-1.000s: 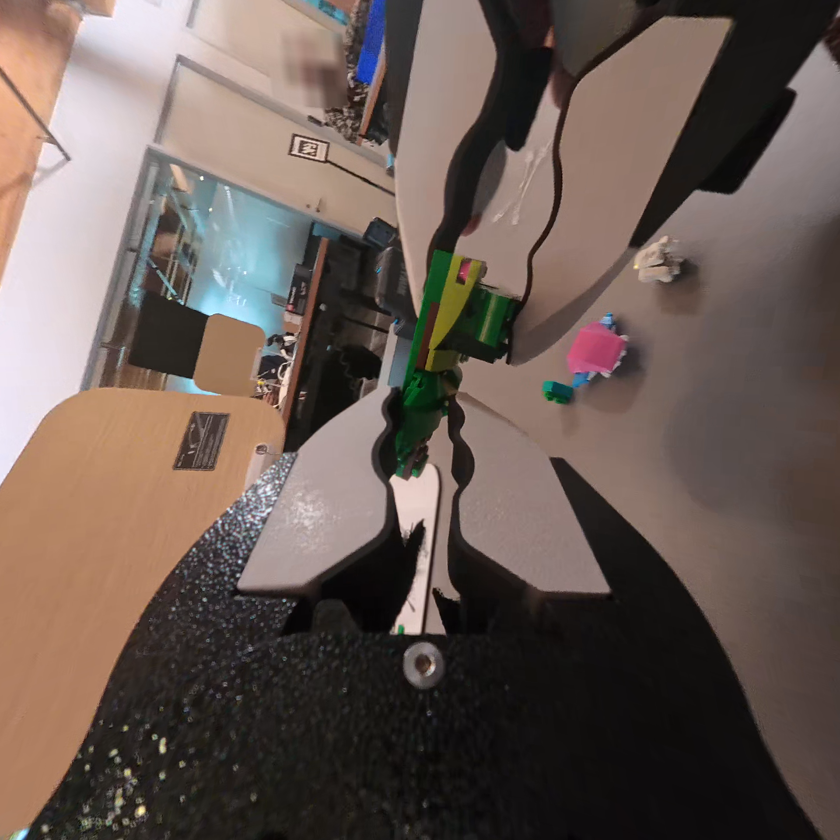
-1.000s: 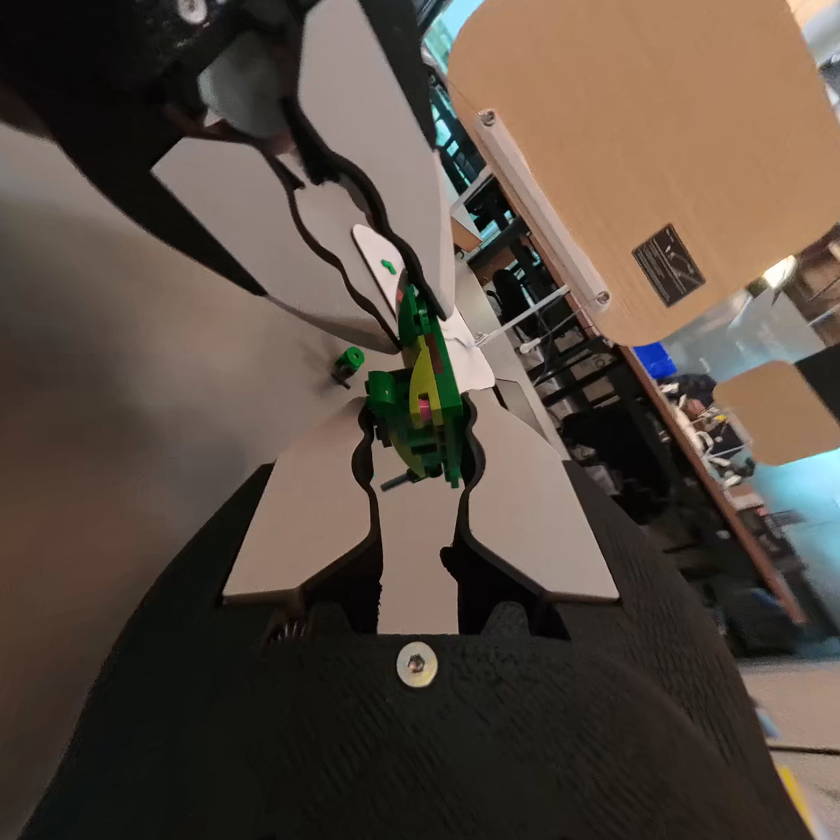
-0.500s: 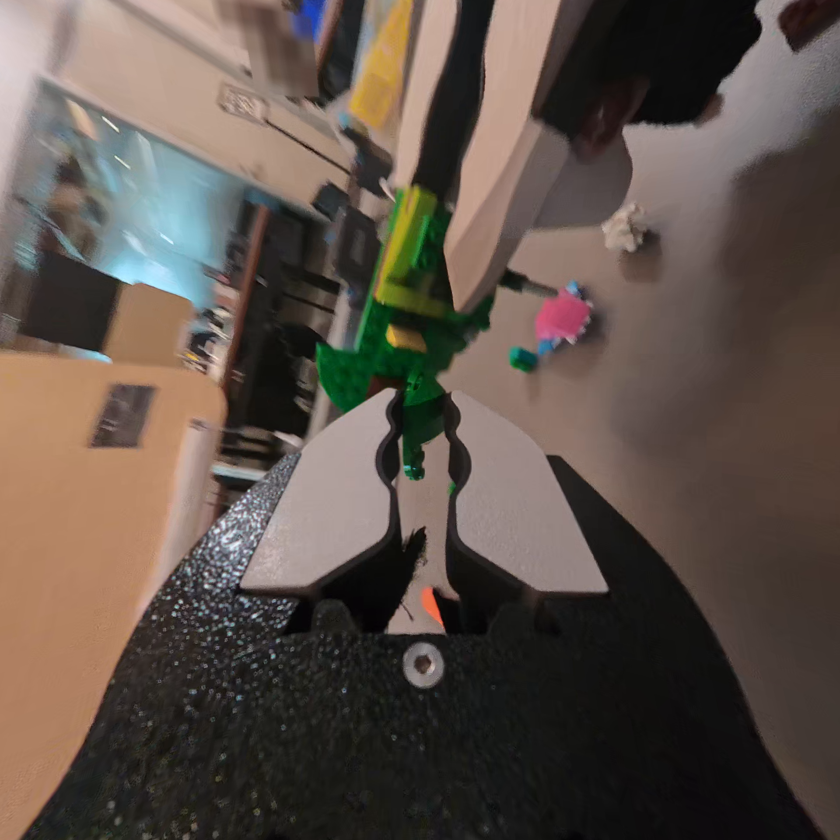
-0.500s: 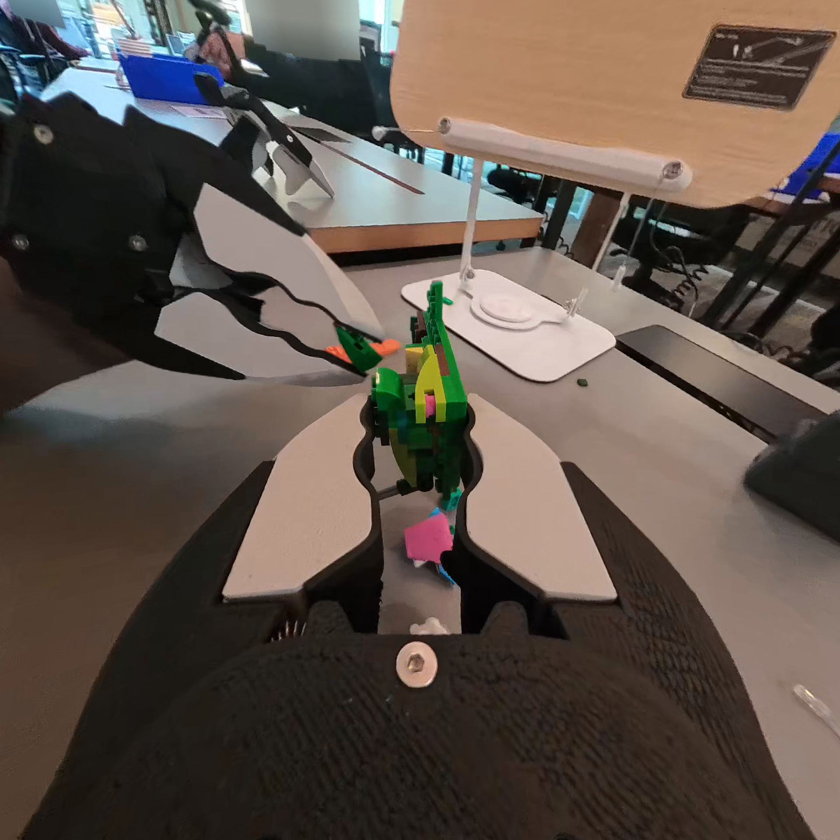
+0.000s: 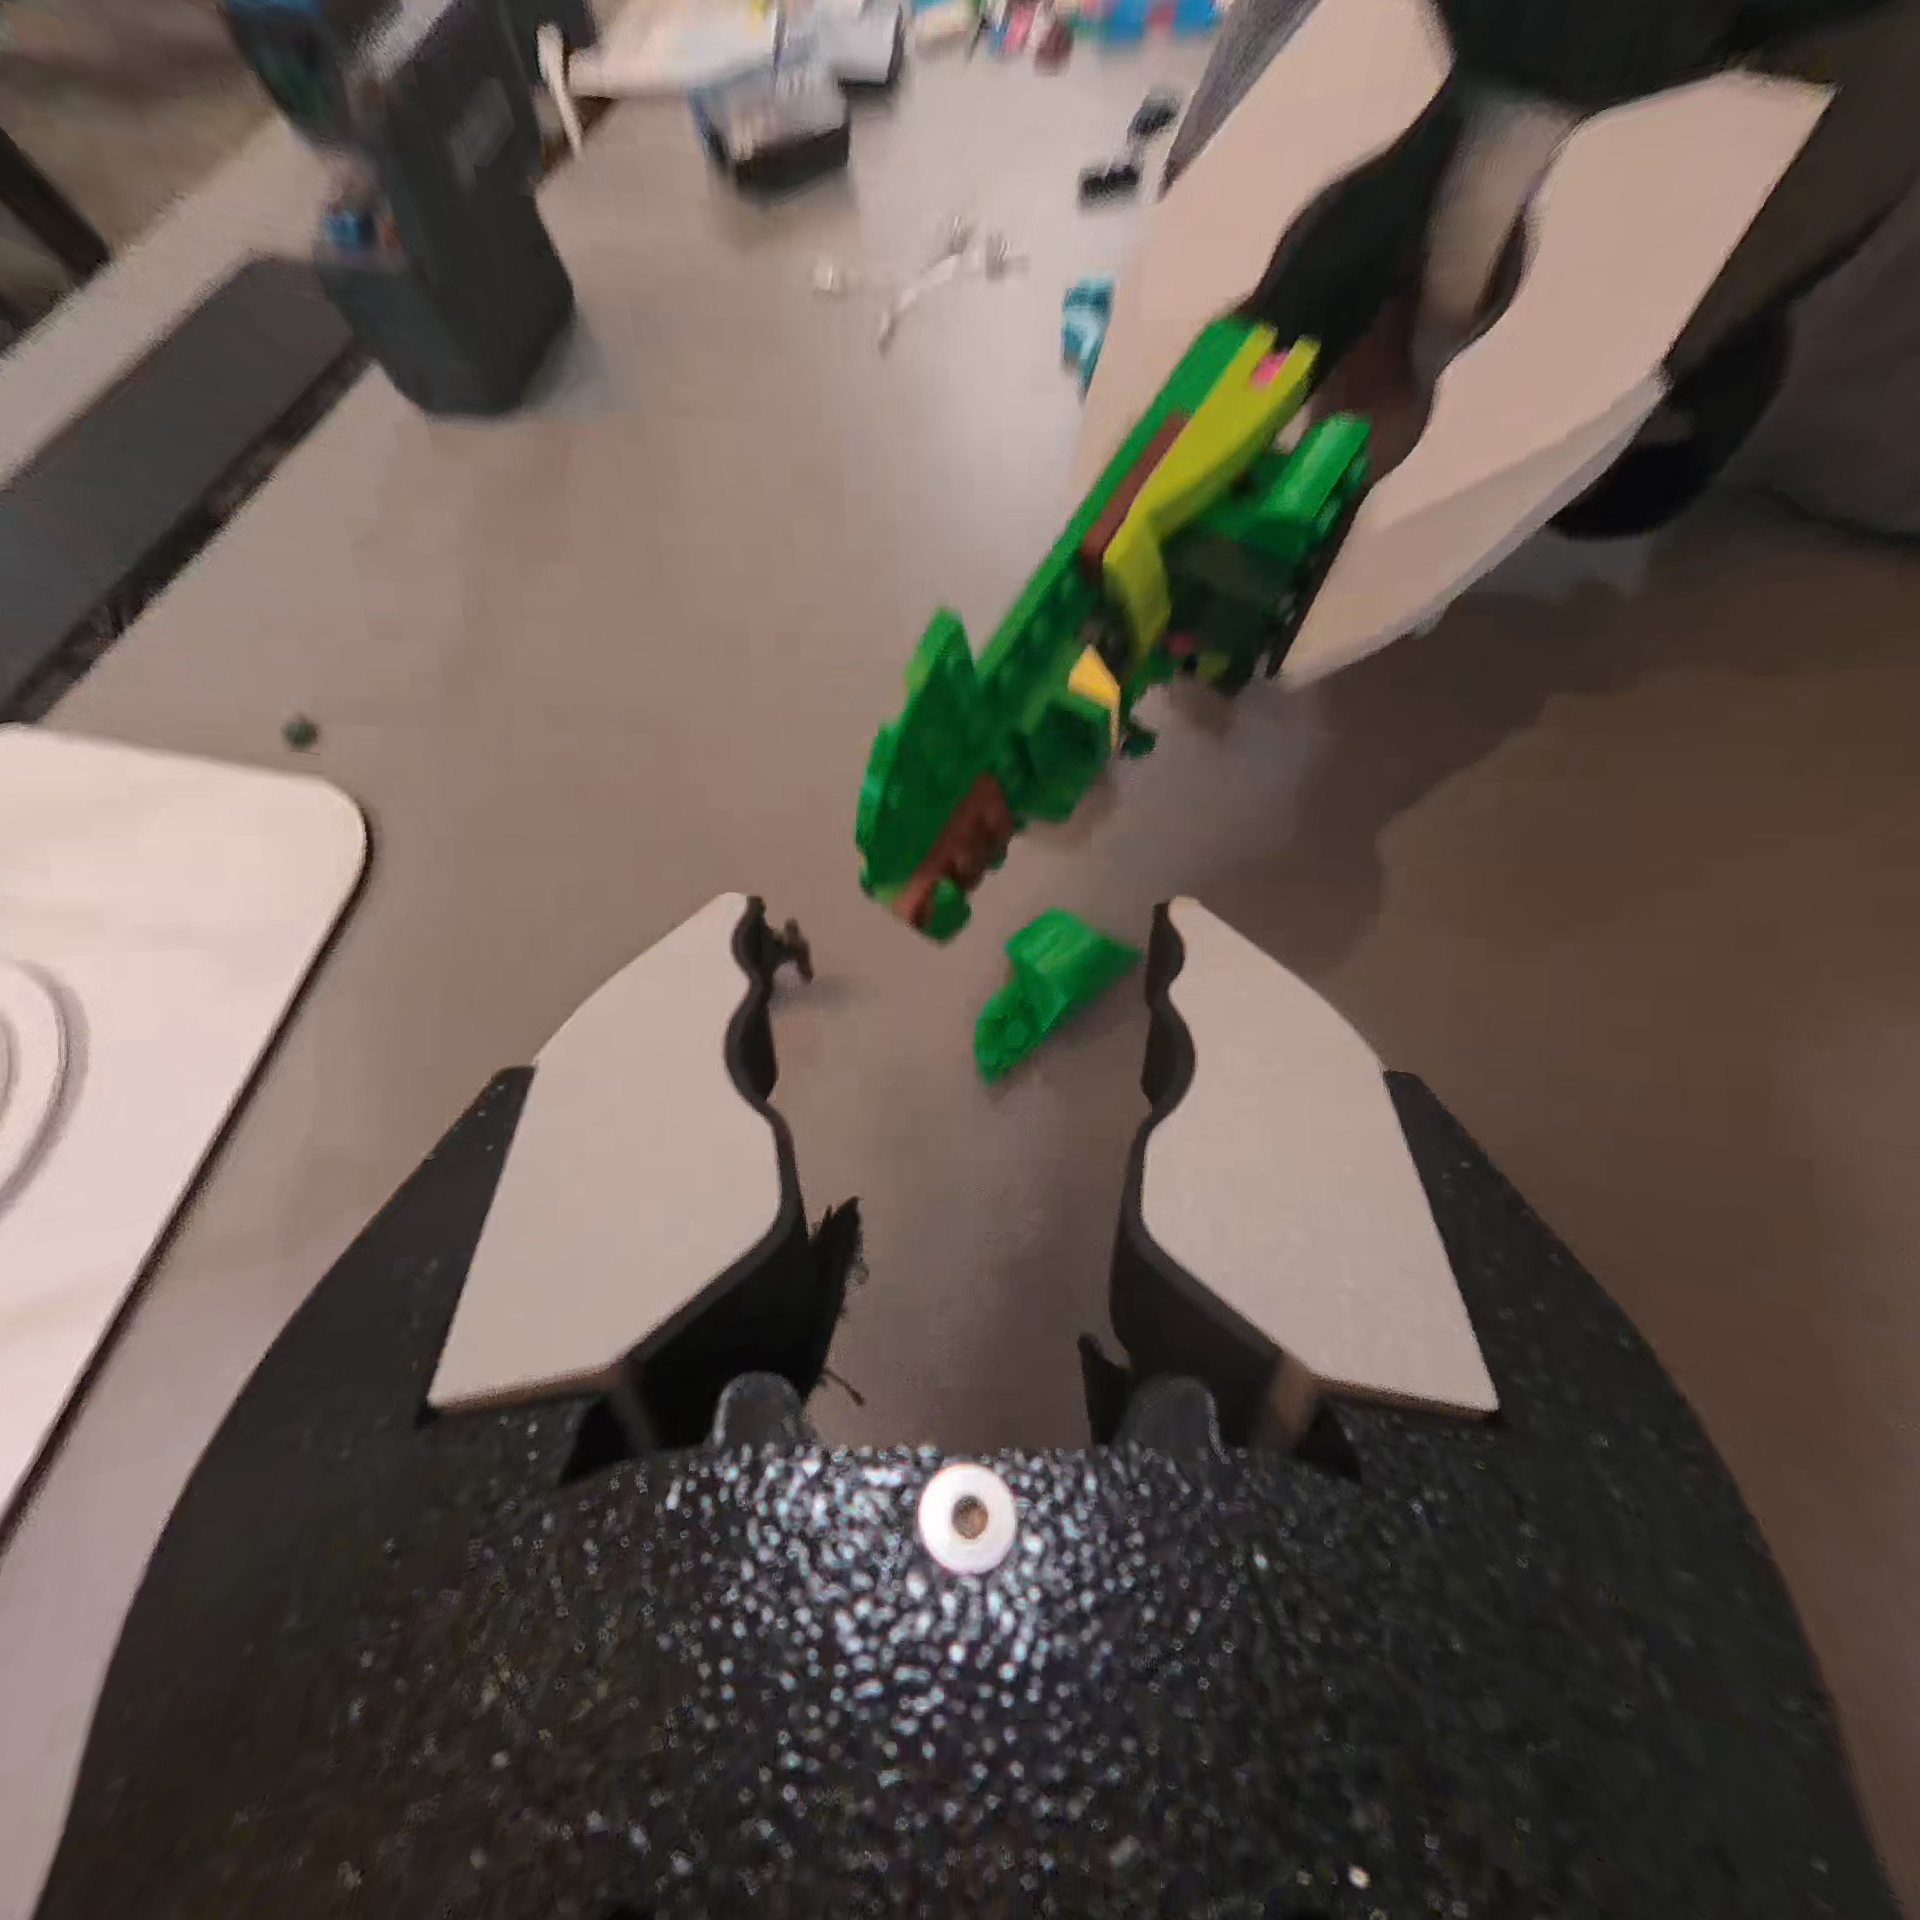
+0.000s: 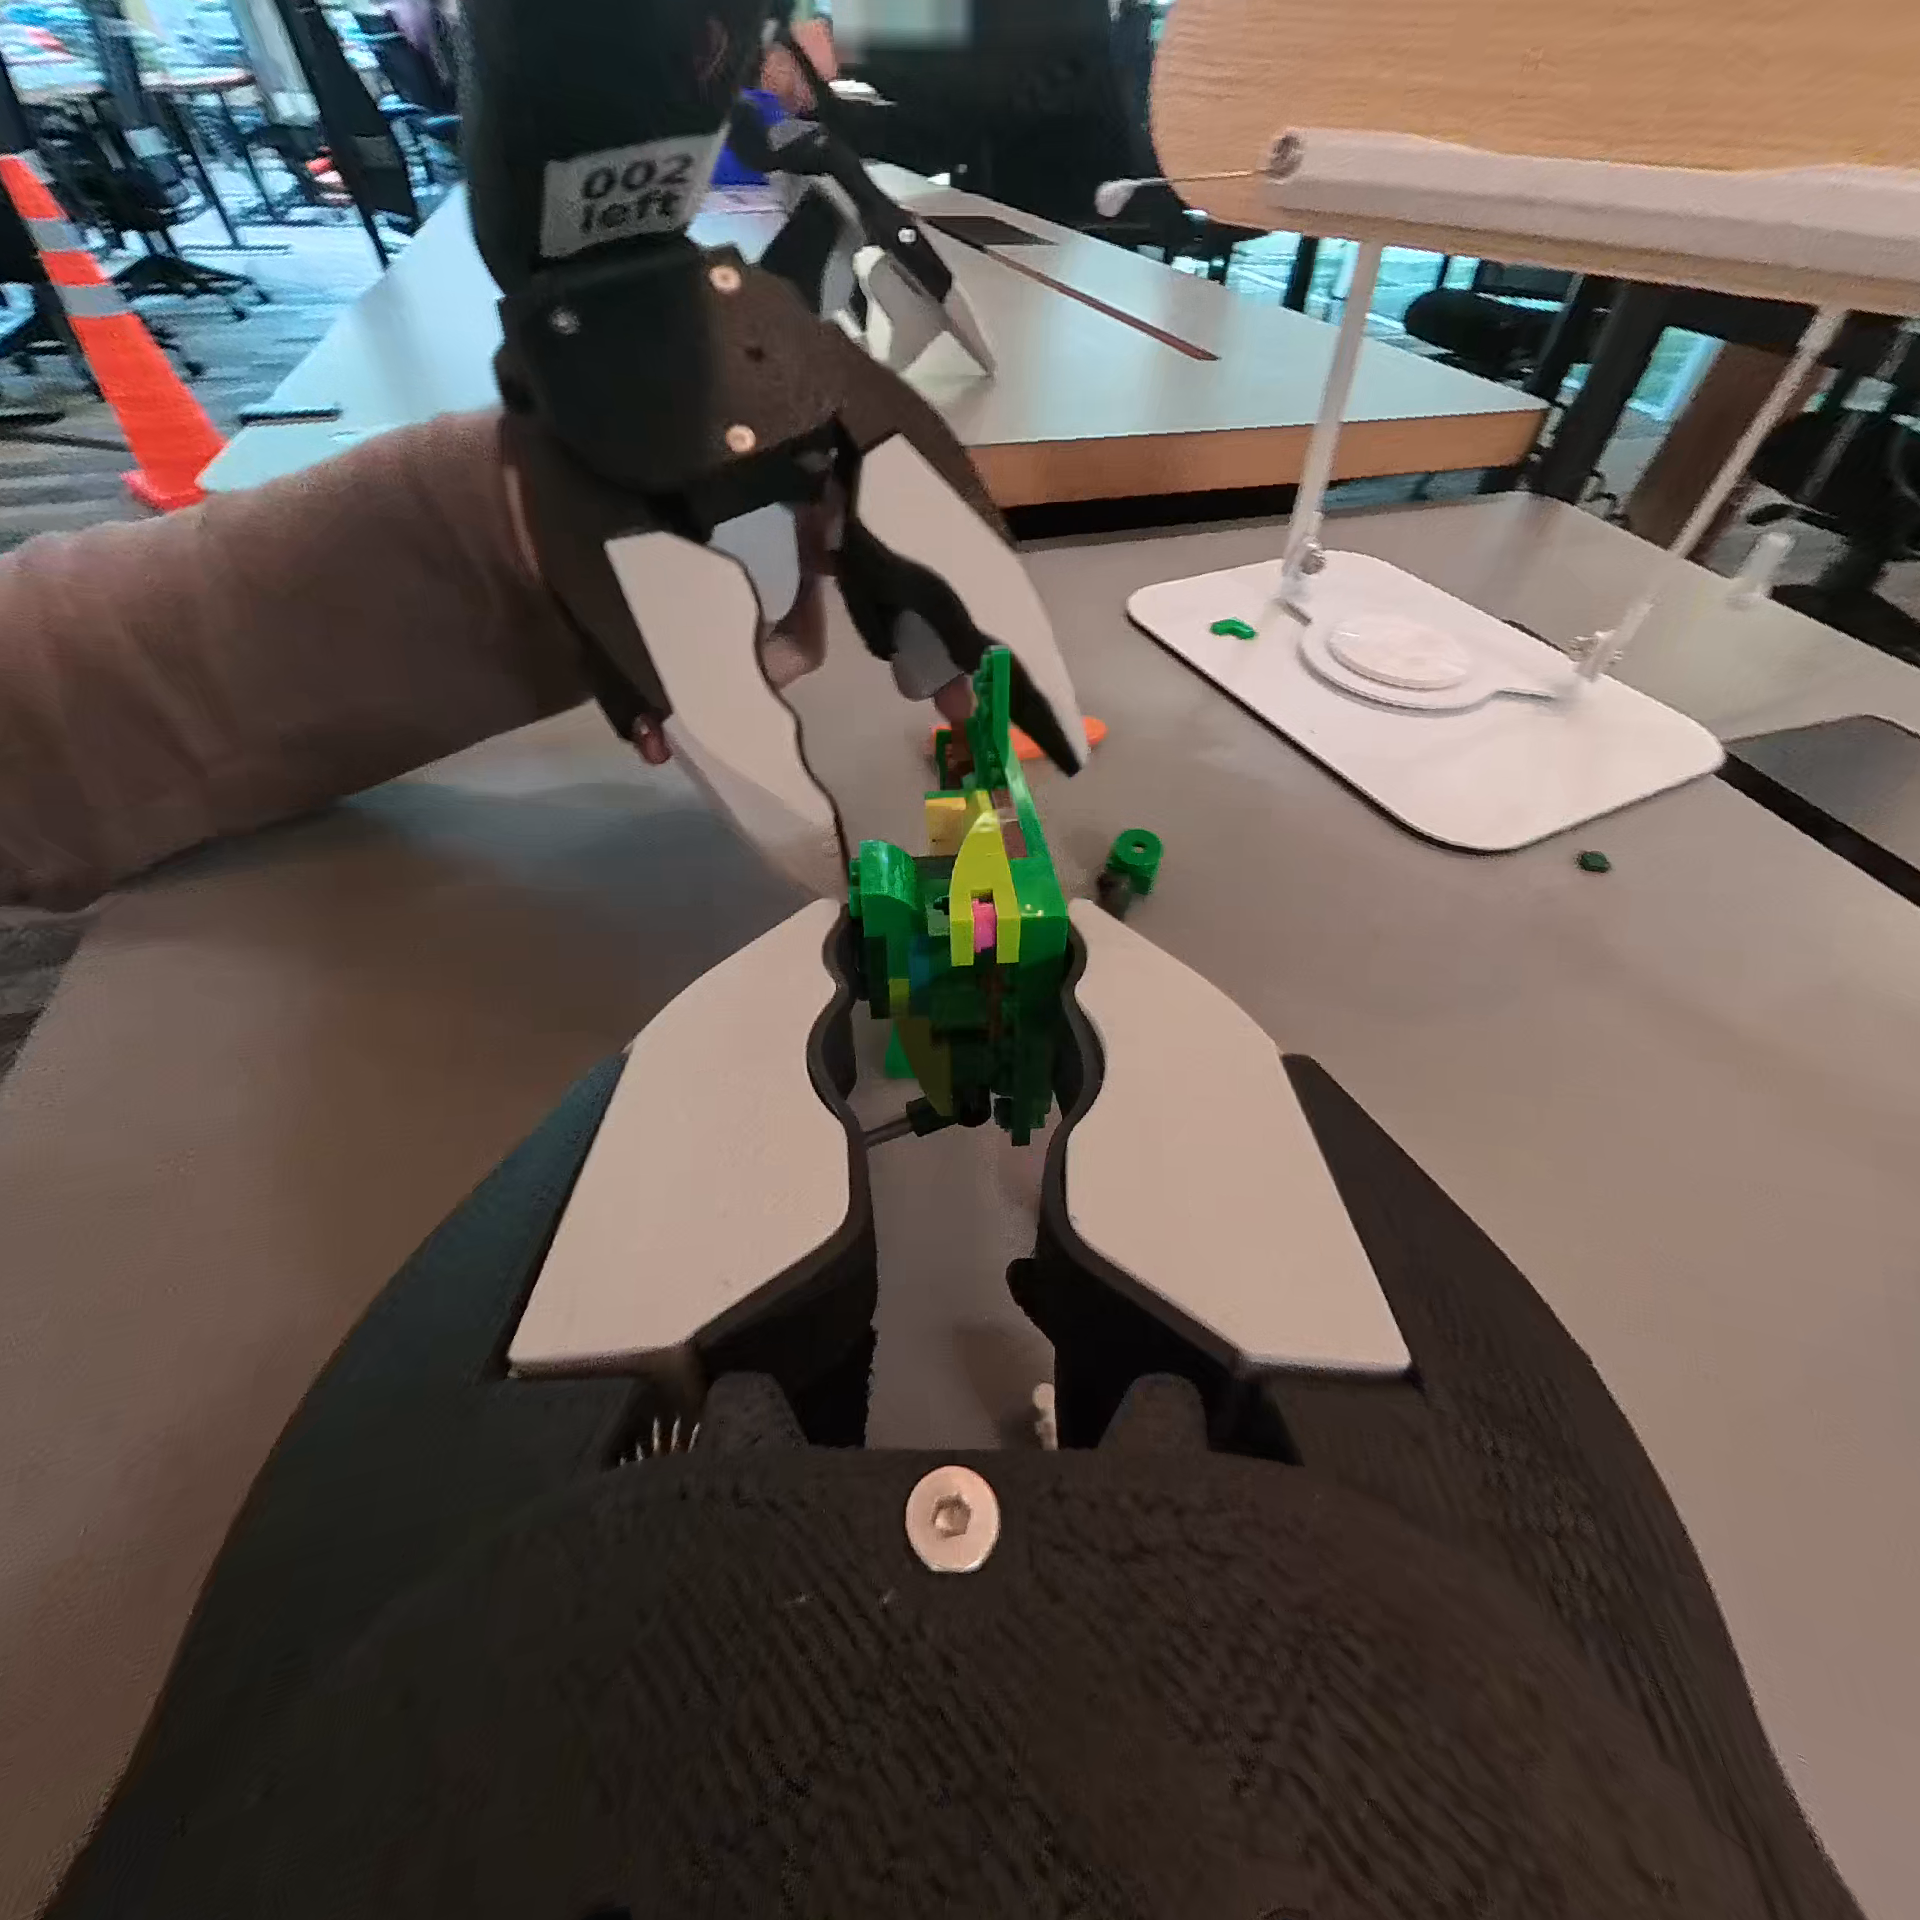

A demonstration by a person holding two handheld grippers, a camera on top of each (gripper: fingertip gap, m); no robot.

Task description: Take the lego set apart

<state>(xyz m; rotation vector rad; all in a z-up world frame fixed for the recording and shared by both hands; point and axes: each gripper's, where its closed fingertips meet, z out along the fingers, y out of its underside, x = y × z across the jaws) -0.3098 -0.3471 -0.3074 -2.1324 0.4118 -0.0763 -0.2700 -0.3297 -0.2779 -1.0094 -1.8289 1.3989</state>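
Clamping the lego set (image 6: 971, 956) between its jaws, the right gripper (image 6: 956, 914) holds it beyond the left gripper's (image 5: 951, 925) spread, empty jaws.

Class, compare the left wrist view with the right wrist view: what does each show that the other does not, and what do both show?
Only the left wrist view shows the loose green piece on the table between the open left claw tips, and scattered small parts farther off. Only the right wrist view shows an orange cone, a white stand base and a sleeve. Both show the green lego model gripped by the right claw, on the grey table.
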